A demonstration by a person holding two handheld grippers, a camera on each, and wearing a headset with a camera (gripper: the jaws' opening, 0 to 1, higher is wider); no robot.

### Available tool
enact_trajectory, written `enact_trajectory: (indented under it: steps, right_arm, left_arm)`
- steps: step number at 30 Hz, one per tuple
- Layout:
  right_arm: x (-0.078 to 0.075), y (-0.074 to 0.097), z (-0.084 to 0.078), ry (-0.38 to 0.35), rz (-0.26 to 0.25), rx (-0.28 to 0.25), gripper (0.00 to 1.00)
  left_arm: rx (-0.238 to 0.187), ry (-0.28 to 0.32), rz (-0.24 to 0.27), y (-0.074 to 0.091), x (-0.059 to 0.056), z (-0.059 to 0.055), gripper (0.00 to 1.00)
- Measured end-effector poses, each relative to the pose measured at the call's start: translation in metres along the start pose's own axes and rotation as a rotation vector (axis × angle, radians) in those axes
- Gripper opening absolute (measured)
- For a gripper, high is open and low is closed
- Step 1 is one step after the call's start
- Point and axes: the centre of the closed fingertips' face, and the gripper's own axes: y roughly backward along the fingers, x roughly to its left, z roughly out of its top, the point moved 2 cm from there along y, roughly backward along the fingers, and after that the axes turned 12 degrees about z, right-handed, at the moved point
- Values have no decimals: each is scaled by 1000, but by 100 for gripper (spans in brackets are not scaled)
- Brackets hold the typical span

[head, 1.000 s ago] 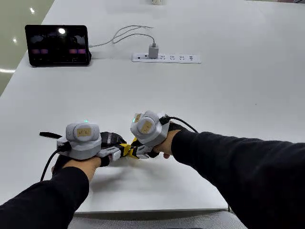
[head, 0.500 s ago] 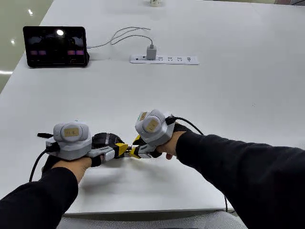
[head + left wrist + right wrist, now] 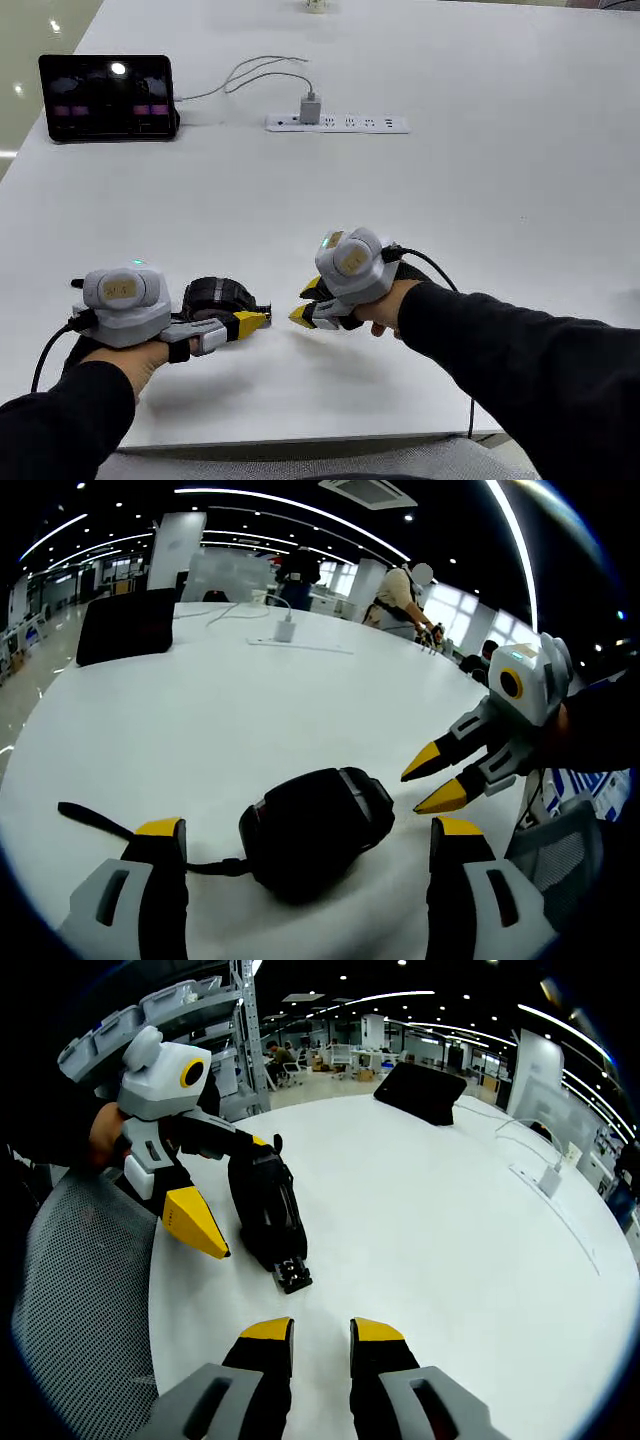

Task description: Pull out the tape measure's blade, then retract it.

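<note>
Tape measure [image 3: 218, 297], a black case lying on its side on the white desk [image 3: 450, 200] near the front edge. A dark wrist strap [image 3: 90, 818] trails from the case along the desk on the side away from the right gripper.

Left gripper [image 3: 307, 830]: jaws spread wide, one on either side of the case. In the left gripper view a strip of desk shows between each yellow tip and the case, so they stand around it without clamping it.

Right gripper [image 3: 323, 1330]: jaws drawn close with a narrow gap between them, and nothing held. In the head view it sits just beside the case and apart from it, tips aimed toward the mouth end.

Blade hook [image 3: 293, 1275]: seated at the mouth of the case, pointing toward the right gripper. No length of blade lies on the desk in either gripper view.

Progress, as a judgement: the blade is fully housed and neither gripper has hold of anything. The scene fits either the start or the end of the task, and the pictures do not settle which. If the pull is still to come, the left jaws must close on the case and the right jaws take the hook.

Background: a dark tablet [image 3: 105, 95] and a white power strip [image 3: 335, 123] with a charger plugged in lie well apart from the work.
</note>
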Motion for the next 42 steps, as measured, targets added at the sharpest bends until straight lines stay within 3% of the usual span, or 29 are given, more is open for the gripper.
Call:
enact_trajectory:
  steps: [3,5,7,9,12,14,19,29,42]
  right_arm:
    - [-1,7,-6,-34,-3,-20,24]
    - [-1,12,-9,-38,-15,-26,25]
    - [-2,17,-13,-50,-23,-36,26]
    - [-3,21,-16,-58,-30,-42,27]
    - [-1,29,-20,-66,-43,-54,28]
    - [1,34,-24,-73,-49,-61,31]
    - [7,45,-32,-81,-61,-72,37]
    - [8,71,-55,-171,-90,-109,48]
    - [2,105,-91,-238,-157,-137,57]
  left_arm:
    - [-3,-27,-18,3,-1,-2,99]
    - [-12,-13,-74,6,-8,-1,99]
    - [10,-50,-83,9,-7,-5,99]
    - [-2,-58,-114,13,-11,-3,99]
    - [-13,-106,-118,16,-10,-1,99]
    - [-15,-145,-94,18,-4,0,99]
    - [7,-171,-98,24,3,-1,99]
    - [13,-135,-70,38,32,-7,99]
    - [-16,-180,-62,54,60,-6,99]
